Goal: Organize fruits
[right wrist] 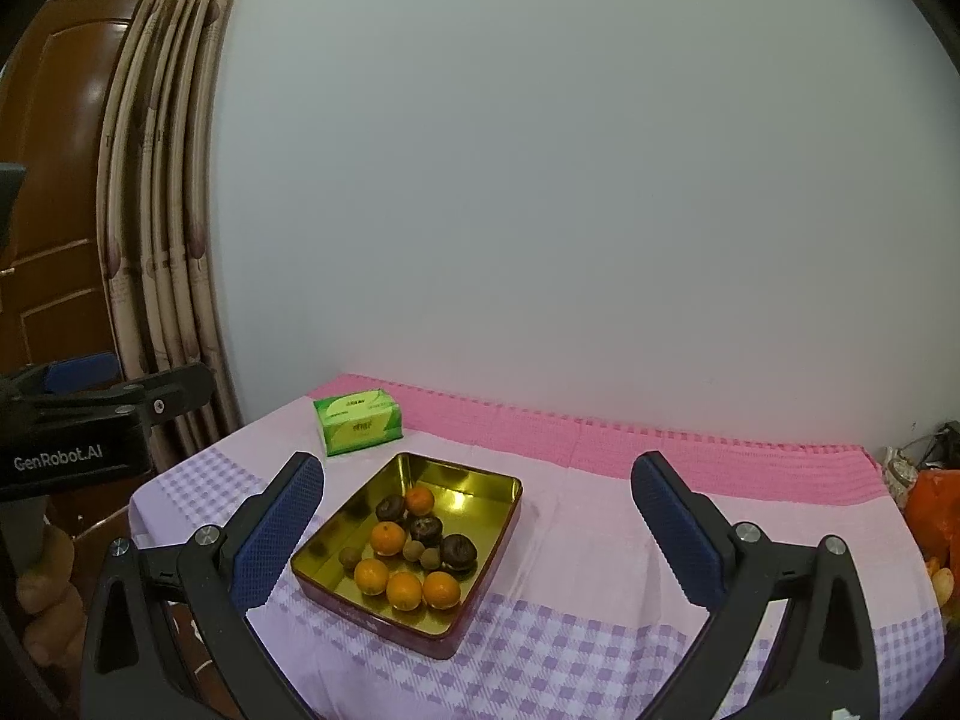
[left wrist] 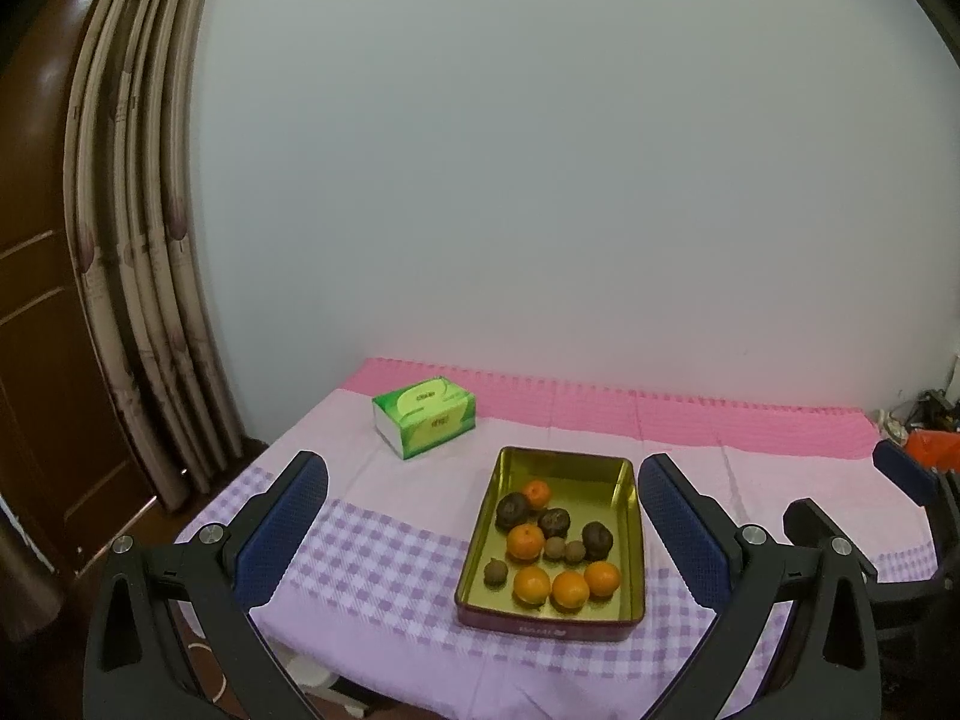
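Observation:
A gold-lined tin tray (left wrist: 546,629) (right wrist: 373,617) sits on the checked tablecloth and holds all the fruit in view. Several oranges (left wrist: 531,585) (right wrist: 403,590) lie mostly along its near side. Three dark wrinkled fruits (left wrist: 553,522) (right wrist: 426,529) and three small brown round fruits (left wrist: 575,552) (right wrist: 412,550) are mixed in among them. My left gripper (left wrist: 480,462) is open, held back from the table with the tray between its fingers in the left wrist view. My right gripper (right wrist: 477,462) is also open and holds nothing; the tray lies toward its left finger.
A green tissue box (left wrist: 425,416) (right wrist: 359,422) stands at the table's back left. A curtain (left wrist: 138,276) and wooden door (left wrist: 36,300) are on the left. An orange bag (right wrist: 933,510) and clutter sit past the table's right end. The wall rises behind.

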Available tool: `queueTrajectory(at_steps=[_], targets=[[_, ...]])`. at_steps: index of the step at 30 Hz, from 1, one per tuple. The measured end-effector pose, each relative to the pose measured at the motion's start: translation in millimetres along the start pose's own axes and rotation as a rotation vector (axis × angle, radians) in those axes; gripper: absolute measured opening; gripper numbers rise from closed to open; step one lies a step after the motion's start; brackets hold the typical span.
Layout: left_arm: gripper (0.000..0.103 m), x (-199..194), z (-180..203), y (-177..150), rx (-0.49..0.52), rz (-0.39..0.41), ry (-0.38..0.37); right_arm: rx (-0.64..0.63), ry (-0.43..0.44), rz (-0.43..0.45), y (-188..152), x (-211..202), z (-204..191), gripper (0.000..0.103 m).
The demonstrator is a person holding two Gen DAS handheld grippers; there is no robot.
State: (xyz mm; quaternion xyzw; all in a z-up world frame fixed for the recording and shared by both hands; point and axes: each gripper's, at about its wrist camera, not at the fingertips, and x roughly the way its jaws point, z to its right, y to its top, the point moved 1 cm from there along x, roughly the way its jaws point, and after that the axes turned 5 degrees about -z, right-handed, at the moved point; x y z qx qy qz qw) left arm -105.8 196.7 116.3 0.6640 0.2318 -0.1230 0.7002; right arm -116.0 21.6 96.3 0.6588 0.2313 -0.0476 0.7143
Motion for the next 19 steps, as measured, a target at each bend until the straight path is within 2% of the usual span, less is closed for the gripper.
queueTrajectory(at_steps=[5,8,11,13,19], targets=[[0.103,10,5,-2,0.018,-0.039,0.000,0.022,0.011,-0.038,-7,16,13,0.102],[0.103,27,14,-4,0.055,-0.085,0.012,0.060,0.004,-0.096,-17,37,40,0.102],[0.103,45,24,-4,0.091,-0.109,0.063,0.091,-0.028,-0.170,-34,69,80,0.102],[0.103,58,34,-3,0.124,-0.125,0.086,0.082,-0.069,-0.242,-48,95,110,0.102],[0.103,81,57,4,0.159,-0.159,0.065,0.078,-0.211,-0.557,-105,178,214,0.102]])
